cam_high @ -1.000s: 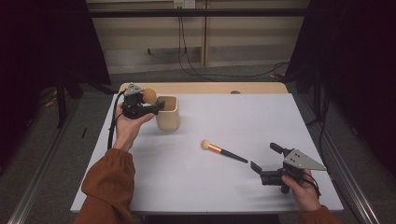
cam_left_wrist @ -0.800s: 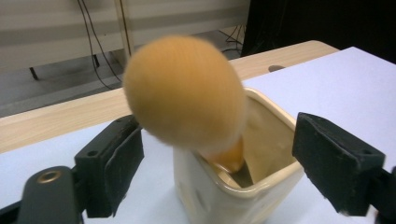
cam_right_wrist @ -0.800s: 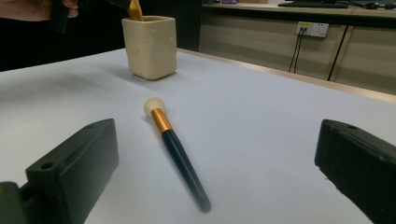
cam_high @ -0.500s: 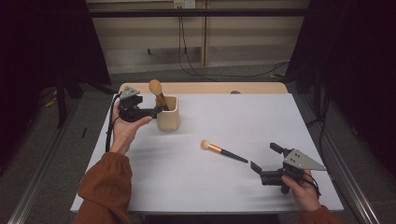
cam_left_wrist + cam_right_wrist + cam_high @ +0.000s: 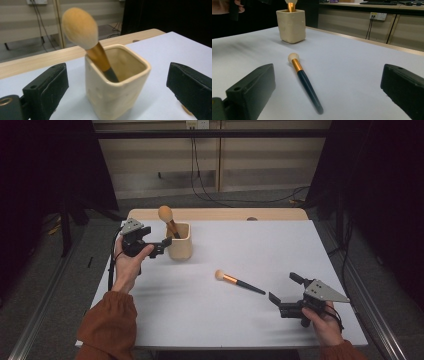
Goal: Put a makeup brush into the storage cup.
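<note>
A cream square cup stands at the table's far left. A brush with a fluffy orange head leans inside it, head up. My left gripper sits just left of the cup. Its jaws have just been opening and now stand open, with the cup ahead of them and untouched. A second brush, dark-handled with a gold band, lies flat mid-table. At the front right my right gripper rests open, pointing at that brush, with nothing between its jaws.
The white table has a wooden strip along its far edge. Cables trail over the floor behind it. Dark curtains hang at both sides.
The left gripper has let go of the orange-headed brush, which now stands in the cup. The gripper has drawn back to the left with its jaws open. The right gripper has kept still.
</note>
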A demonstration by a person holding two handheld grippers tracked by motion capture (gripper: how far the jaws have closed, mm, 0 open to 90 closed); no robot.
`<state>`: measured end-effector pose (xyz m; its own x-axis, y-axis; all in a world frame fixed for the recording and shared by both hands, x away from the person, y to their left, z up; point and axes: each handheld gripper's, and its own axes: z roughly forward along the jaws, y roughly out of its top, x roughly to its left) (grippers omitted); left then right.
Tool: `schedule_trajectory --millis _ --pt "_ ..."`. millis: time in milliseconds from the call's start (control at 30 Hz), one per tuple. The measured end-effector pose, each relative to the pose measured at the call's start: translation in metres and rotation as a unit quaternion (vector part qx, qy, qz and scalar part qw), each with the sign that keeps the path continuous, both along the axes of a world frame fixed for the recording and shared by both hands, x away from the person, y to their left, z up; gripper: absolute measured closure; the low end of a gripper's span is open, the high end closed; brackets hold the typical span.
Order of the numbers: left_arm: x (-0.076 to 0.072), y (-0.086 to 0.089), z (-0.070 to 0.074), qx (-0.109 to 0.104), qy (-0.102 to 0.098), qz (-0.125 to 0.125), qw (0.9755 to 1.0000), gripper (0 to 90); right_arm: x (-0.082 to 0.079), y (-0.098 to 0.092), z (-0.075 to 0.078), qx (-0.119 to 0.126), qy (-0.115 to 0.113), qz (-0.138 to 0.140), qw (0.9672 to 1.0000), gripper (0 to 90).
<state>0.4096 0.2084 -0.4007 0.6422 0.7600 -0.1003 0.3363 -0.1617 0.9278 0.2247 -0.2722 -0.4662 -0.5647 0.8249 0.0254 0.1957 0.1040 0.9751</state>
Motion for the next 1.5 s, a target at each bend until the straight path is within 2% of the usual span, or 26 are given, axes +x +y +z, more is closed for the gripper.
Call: schedule_trajectory --millis 167,333,400,467,567,667,800,1267,1367,1500 --pt "-0.011 0.0 0.001 -0.006 -0.008 -0.003 0.9999 3.4 0.0 -0.001 0.0 -0.001 -0.002 0.001 1.0 0.0" --pt "-0.023 0.0 -0.001 -0.002 -0.021 -0.003 0.9998 3.4 0.0 -0.001 0.0 -0.001 -0.002 -0.001 1.0 0.0" --pt "-0.028 0.002 -0.002 -0.013 -0.021 -0.005 0.9997 3.0 0.0 -0.001 0.0 0.0 -0.002 -0.002 1.0 0.0" --pt "-0.034 0.003 -0.002 -0.013 -0.019 -0.006 0.9997 3.0 0.0 -0.001 0.0 0.0 -0.002 -0.002 1.0 0.0" --pt "-0.047 0.005 0.0 -0.029 -0.034 -0.011 0.9989 3.2 0.0 -0.002 0.0 -0.002 -0.003 -0.002 1.0 0.0" --pt "-0.059 0.006 0.002 -0.019 -0.046 -0.012 0.9987 3.6 0.0 -0.002 0.0 0.0 -0.002 -0.004 1.0 0.0" --pt "-0.071 0.007 0.002 -0.018 -0.048 -0.015 0.9986 3.7 0.0 -0.002 0.0 -0.001 -0.002 -0.004 1.0 0.0" --pt "-0.105 0.015 -0.013 -0.02 -0.041 -0.023 0.9987 3.9 0.0 -0.002 0.001 0.001 -0.002 -0.007 1.0 0.0" --pt "-0.114 0.018 -0.018 -0.02 -0.041 -0.015 0.9988 4.0 -0.001 -0.002 0.001 0.001 -0.002 -0.009 1.0 0.0" --pt "-0.122 0.022 -0.022 -0.005 -0.045 0.009 0.9989 2.9 0.0 -0.003 0.001 0.004 -0.003 -0.013 0.9999 0.0"
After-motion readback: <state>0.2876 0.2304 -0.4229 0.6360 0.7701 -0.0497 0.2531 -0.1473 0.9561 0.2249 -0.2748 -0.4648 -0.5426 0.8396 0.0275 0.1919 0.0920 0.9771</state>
